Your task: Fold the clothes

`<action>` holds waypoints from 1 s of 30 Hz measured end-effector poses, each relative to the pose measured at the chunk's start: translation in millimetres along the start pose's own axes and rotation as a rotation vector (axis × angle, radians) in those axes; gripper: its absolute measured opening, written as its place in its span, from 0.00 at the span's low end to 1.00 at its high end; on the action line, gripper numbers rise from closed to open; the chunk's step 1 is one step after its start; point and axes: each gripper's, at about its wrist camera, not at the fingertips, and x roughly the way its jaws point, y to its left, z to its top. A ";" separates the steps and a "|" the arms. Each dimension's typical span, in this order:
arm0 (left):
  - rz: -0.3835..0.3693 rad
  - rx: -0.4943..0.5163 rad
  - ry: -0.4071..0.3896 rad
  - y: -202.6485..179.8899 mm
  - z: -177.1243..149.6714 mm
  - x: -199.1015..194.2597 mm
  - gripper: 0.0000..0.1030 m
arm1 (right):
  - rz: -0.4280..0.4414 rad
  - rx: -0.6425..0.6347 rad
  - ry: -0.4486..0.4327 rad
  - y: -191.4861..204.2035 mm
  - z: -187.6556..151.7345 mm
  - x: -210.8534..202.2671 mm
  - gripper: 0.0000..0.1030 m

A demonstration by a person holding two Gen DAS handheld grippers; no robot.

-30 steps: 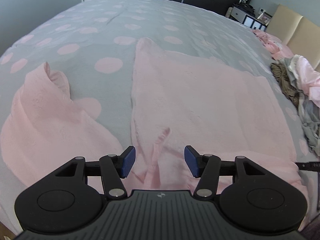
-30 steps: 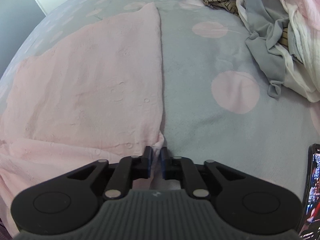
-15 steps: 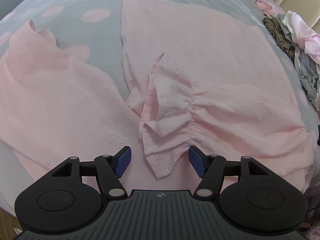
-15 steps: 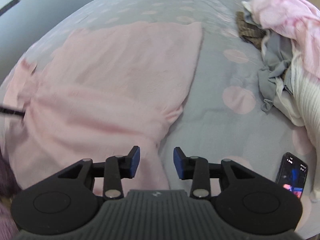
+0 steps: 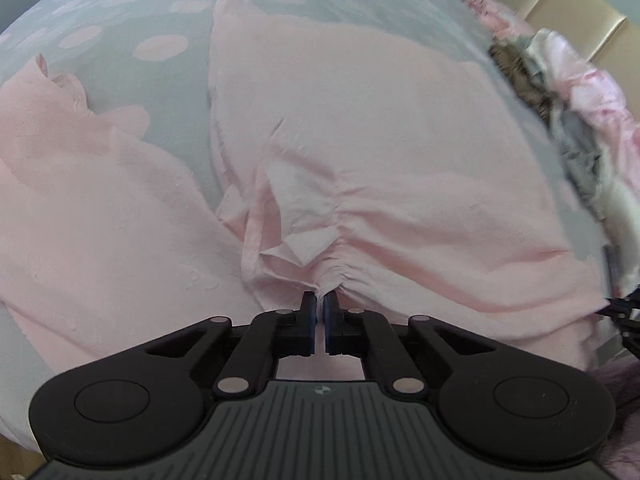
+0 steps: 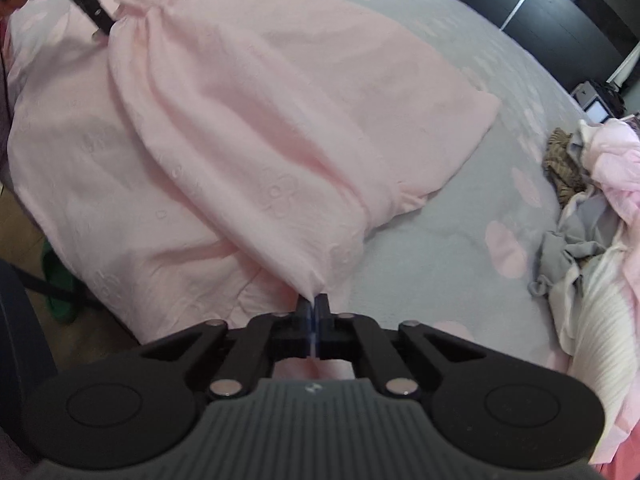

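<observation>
Both pinch now: the left gripper (image 5: pixel 320 305) and right gripper (image 6: pixel 313 306) each have jaws clamped on an edge of the pink garment (image 5: pixel 392 152) mid-frame on the bed (image 6: pixel 420 264), apparently to carry a fold.

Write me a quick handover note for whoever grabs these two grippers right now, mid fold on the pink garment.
Left gripper: shut on a gathered bunch of the pink garment at its near edge.
Right gripper: shut on another edge of the same garment, cloth pulled taut and lifted off the bed.
The garment lies spread on the dotted grey bed, one part trailing to the left. The pile of other clothes sits to the right, untouched.
Done: both grips taken.
Left: carry the held edge over to make the fold, smooth it, then move on to the pile.
</observation>
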 end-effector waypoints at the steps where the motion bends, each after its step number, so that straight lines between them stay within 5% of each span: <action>1: -0.028 -0.005 -0.011 -1.6 -0.3 -8.3 0.01 | -0.009 0.019 -0.011 -5.5 -0.3 -5.7 0.01; 6: -0.125 0.010 0.048 -11.7 -5.5 -26.0 0.01 | -0.056 0.112 0.038 -27.6 -11.4 -10.5 0.00; 10: -0.039 0.066 0.183 -14.6 -17.0 -7.1 0.01 | -0.014 0.100 0.093 -23.5 -18.6 0.5 0.00; 19: 0.064 0.122 0.322 -21.7 -31.3 20.0 0.02 | 0.041 0.055 0.159 -11.7 -21.7 8.9 0.02; 21: 0.080 0.133 0.342 -24.6 -32.3 20.2 0.09 | 0.049 0.052 0.162 -9.4 -20.1 6.4 0.07; 25: 0.083 0.121 0.334 -28.5 -31.2 11.4 0.40 | 0.099 0.010 0.114 5.7 -15.7 -9.7 0.21; 27: 0.049 0.073 0.298 -21.2 -27.9 -0.5 0.43 | 0.118 -0.035 0.082 18.6 -12.1 -19.8 0.39; 30: -0.012 -0.039 0.226 -4.8 -18.0 -19.6 0.46 | 0.164 -0.070 0.030 31.9 -4.2 -32.9 0.40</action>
